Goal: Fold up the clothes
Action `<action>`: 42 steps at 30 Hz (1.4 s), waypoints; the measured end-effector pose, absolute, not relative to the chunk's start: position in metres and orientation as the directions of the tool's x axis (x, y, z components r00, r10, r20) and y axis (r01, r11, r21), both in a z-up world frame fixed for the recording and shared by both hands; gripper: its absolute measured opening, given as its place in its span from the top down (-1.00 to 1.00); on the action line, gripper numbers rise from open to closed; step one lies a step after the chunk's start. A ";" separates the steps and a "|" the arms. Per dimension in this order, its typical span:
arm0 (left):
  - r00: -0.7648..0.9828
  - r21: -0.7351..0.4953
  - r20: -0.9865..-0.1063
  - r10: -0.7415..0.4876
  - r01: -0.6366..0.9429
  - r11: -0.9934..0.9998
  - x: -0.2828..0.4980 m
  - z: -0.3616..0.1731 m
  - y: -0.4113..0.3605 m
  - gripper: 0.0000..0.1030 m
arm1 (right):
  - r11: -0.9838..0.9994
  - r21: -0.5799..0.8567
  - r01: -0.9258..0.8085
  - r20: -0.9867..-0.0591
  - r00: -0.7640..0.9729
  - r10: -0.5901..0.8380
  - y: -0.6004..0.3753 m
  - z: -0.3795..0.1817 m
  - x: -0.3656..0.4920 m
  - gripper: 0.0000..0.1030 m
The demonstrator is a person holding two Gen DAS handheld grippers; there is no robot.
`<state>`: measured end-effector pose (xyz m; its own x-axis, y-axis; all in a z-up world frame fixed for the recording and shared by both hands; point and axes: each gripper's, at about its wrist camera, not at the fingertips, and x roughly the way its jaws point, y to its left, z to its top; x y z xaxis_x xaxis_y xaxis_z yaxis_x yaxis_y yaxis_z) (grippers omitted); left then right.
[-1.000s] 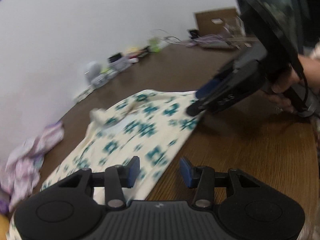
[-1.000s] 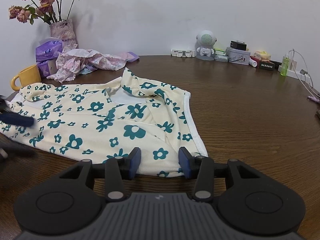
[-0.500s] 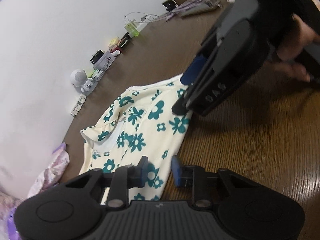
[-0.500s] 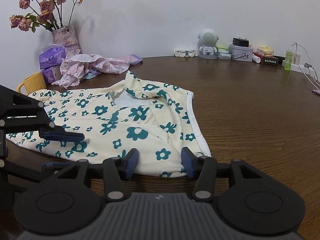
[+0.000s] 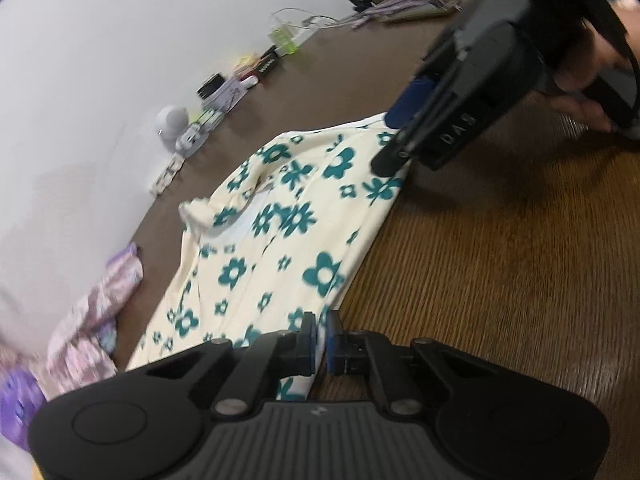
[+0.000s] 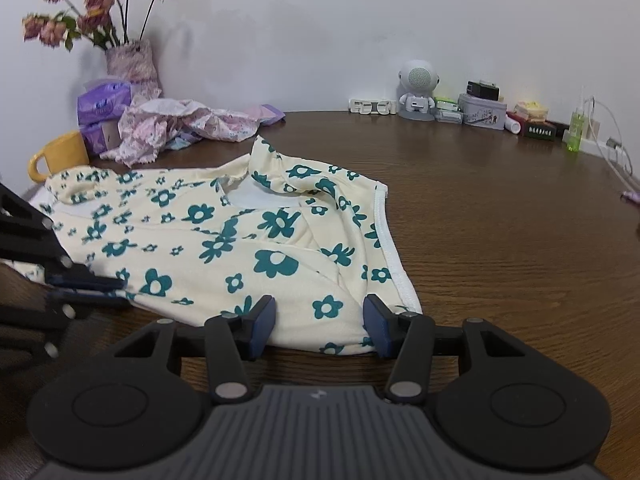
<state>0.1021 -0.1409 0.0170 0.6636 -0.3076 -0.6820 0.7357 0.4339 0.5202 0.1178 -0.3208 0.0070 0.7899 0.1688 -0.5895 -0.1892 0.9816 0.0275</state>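
the cream shirt with teal flowers (image 6: 224, 240) lies spread flat toward the near edge of the brown wooden tabletop (image 6: 500, 240). a second ago the left gripper (image 5: 320, 338) hung with fingers apart above the shirt's near hem; now its fingers are clenched on that hem, a sliver of cloth pinched between the blue pads. the right gripper (image 6: 320, 320) has kept its place, fingers released either side of the hem's other corner, not pressing it. along the tabletop's far edge, against a white wall, stand a vase of dried roses (image 6: 132, 60), a yellow mug (image 6: 60, 156), crumpled pink cloth (image 6: 180, 124) and a small white robot figure (image 6: 416, 88). the left view is motion-blurred; a hand (image 5: 596, 76) is partly cut off there.
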 end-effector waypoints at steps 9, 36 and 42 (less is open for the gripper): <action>0.668 0.490 -0.681 -0.299 0.720 0.492 0.102 0.021 -0.100 0.92 | 0.982 -0.007 -0.190 -0.594 0.791 0.149 -0.317 0.006 0.118 0.04; 0.742 0.473 -0.663 -0.102 0.520 0.712 0.094 0.027 0.040 0.92 | 0.981 -0.047 -0.188 -0.592 0.796 0.125 -0.310 0.006 0.117 0.04; 0.755 0.490 -0.654 -0.054 0.477 0.730 0.090 0.027 0.063 0.92 | 0.981 -0.042 -0.188 -0.592 0.796 0.127 -0.311 0.006 0.117 0.04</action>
<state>0.0900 0.0630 0.0271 0.7545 -0.0539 -0.6540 0.4770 0.7296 0.4901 0.1170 -0.3111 0.0064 0.7956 0.1271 -0.5923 -0.1880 0.9813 -0.0419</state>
